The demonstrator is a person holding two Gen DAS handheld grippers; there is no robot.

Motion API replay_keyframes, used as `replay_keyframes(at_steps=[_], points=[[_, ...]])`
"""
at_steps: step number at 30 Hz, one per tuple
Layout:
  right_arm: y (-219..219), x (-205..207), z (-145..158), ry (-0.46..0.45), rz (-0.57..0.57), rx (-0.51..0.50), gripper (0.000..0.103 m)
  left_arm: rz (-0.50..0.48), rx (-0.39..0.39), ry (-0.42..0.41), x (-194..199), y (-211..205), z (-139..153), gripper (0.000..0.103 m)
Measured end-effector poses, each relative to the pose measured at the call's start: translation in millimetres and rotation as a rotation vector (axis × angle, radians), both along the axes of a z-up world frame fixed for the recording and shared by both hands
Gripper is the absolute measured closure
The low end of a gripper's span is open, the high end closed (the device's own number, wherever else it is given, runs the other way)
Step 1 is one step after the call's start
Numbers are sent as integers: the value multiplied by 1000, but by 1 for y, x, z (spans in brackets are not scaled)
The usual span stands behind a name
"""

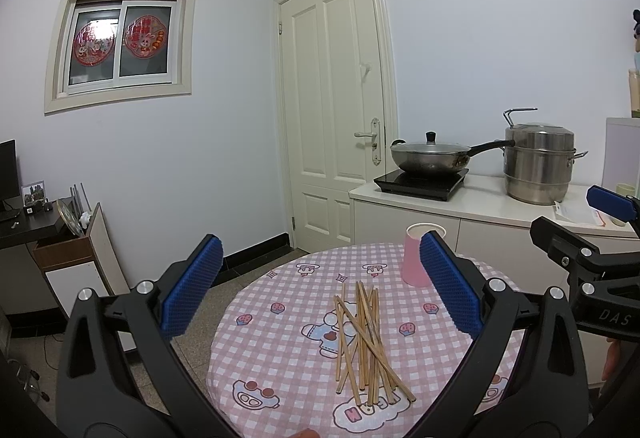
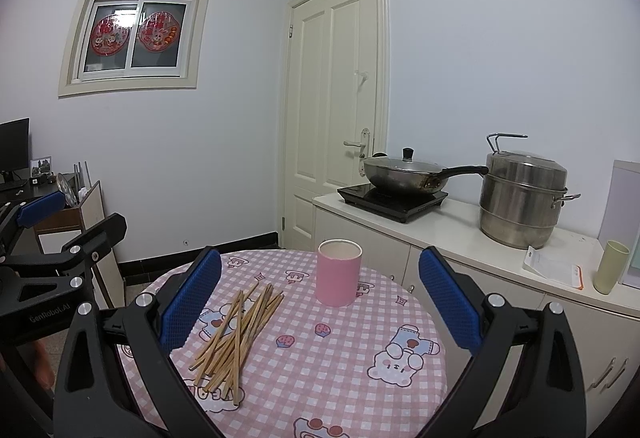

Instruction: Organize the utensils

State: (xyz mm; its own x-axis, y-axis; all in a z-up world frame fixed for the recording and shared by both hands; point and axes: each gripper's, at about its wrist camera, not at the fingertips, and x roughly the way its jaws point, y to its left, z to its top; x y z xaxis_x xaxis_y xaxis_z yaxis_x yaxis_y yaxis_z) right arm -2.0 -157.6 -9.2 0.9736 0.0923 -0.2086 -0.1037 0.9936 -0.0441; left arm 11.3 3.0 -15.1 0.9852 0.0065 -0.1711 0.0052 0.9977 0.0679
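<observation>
Blue-padded left gripper (image 1: 320, 278): jaws spread wide, nothing held, poised above the table. Right gripper (image 2: 320, 290): likewise wide open and empty. Chopsticks (image 1: 366, 338): loose crossed heap lying flat on the pink checked tablecloth (image 2: 340, 358), near the table's front. Pink cup (image 2: 339, 272): upright, apparently empty, just beyond the heap and apart from it. Step judged: none begun. Next move calls for lowering one gripper to pinch a stick, then standing it in the cup.

Even, soft indoor light; sharp; fisheye-bowed edges.
</observation>
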Motion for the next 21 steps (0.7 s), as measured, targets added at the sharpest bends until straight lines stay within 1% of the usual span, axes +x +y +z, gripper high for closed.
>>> replay_keyframes(at_steps=[21], points=[[2,9,-2,16,11,-1,8,5,-7,28,10,4,-1,6]])
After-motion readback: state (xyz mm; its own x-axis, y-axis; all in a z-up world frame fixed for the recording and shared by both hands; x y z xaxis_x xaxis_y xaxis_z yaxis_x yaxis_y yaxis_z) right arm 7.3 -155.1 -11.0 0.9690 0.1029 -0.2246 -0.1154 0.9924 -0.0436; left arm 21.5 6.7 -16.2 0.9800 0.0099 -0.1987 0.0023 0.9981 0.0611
